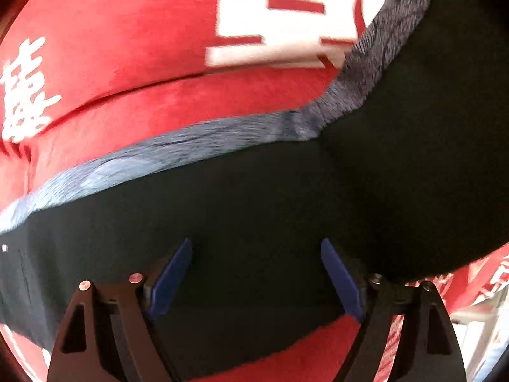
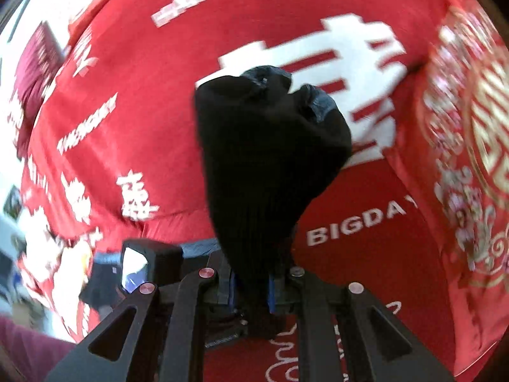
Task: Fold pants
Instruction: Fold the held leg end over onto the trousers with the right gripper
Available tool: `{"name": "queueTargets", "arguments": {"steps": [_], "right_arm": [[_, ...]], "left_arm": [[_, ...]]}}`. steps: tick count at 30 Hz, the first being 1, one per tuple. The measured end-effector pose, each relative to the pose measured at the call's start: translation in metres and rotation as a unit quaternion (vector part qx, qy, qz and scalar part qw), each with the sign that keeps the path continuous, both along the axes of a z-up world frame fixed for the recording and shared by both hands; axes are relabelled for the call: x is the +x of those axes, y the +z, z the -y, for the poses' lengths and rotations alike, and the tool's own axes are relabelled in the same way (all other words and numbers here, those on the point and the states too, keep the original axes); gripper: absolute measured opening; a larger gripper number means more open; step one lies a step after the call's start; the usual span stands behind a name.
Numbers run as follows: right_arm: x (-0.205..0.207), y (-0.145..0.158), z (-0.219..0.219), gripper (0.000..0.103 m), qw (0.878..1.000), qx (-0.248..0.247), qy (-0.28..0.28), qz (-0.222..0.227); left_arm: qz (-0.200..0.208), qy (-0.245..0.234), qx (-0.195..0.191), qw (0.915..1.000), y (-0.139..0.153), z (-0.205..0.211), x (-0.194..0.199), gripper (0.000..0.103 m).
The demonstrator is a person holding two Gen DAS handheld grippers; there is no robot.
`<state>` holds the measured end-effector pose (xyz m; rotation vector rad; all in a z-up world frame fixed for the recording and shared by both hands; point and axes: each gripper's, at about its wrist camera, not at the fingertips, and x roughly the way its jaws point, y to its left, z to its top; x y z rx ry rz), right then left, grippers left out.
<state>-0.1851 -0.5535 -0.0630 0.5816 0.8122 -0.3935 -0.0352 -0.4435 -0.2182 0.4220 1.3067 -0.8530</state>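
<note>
The black, soft-knit pants (image 1: pixel 254 210) with a heathered grey ribbed waistband (image 1: pixel 178 152) lie spread on a red bedspread printed with white characters (image 1: pixel 127 47), and they are split between the 2 hands. In the left wrist view the left gripper (image 1: pixel 256 254) points steeply down over the flat part of the garment, its 2 blue pads (image 1: pixel 171 280) standing wide apart with only flat black cloth under the gap and nothing pinched: released, hovering just above the fabric. The waistband runs as a long band from left to right ahead of those fingers, then bends upward at the right, so the garment's edge lies beyond the fingertips, not between them. In the right wrist view the right gripper (image 2: pixel 251 289) is clenched on a gathered bunch of the same black cloth, which rises from its narrow jaws and hangs as a crumpled mass above the bedspread. Blur in this view suggests it is in motion. My judgement: a fold is under way, with the right hand carrying the lifted end while the nearer left hand is placed to pin or take the flat part near the waistband.
</note>
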Motion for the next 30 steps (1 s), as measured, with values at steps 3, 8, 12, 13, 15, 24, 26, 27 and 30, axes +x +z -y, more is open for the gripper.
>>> {"name": "queueTargets", "arguments": {"steps": [3,8,12,13,15,24,26,27,30], "right_arm": [[0.021,0.002,-0.034,0.015,0.999,-0.02,0.047,-0.02],[0.063,-0.025,-0.102,0.019,0.991,-0.045,0.109,-0.069],[0.103,-0.081,-0.161,0.025,0.973,-0.085,0.158,-0.144],[0.109,-0.095,-0.172,0.026,0.967,-0.098,0.166,-0.168],[0.119,-0.125,-0.202,0.028,0.939,-0.158,0.19,-0.239],[0.072,-0.092,-0.194,0.05,0.973,0.015,0.164,-0.161],[0.06,-0.097,-0.174,0.05,0.981,0.114,0.094,-0.126],[0.051,-0.103,-0.163,0.05,0.979,0.166,0.055,-0.106],[0.028,-0.125,-0.127,0.05,0.955,0.288,-0.044,-0.051]], "left_arm": [[0.006,0.028,-0.007,0.9996,0.014,-0.04,0.025,0.084],[0.028,0.107,0.033,0.9933,0.02,-0.126,0.089,0.084],[0.046,0.147,0.074,0.9853,0.012,-0.178,0.117,0.084],[0.046,0.157,0.081,0.9833,0.009,-0.191,0.125,0.084],[0.044,0.162,0.088,0.9819,0.003,-0.205,0.133,0.084],[-0.011,0.119,0.044,0.9919,0.015,-0.208,0.118,0.084],[-0.03,0.105,0.018,0.9939,0.023,-0.198,0.114,0.084],[-0.037,0.095,0.005,0.9948,0.027,-0.19,0.112,0.084],[-0.066,0.067,-0.023,0.9953,0.032,-0.165,0.106,0.084]]}}
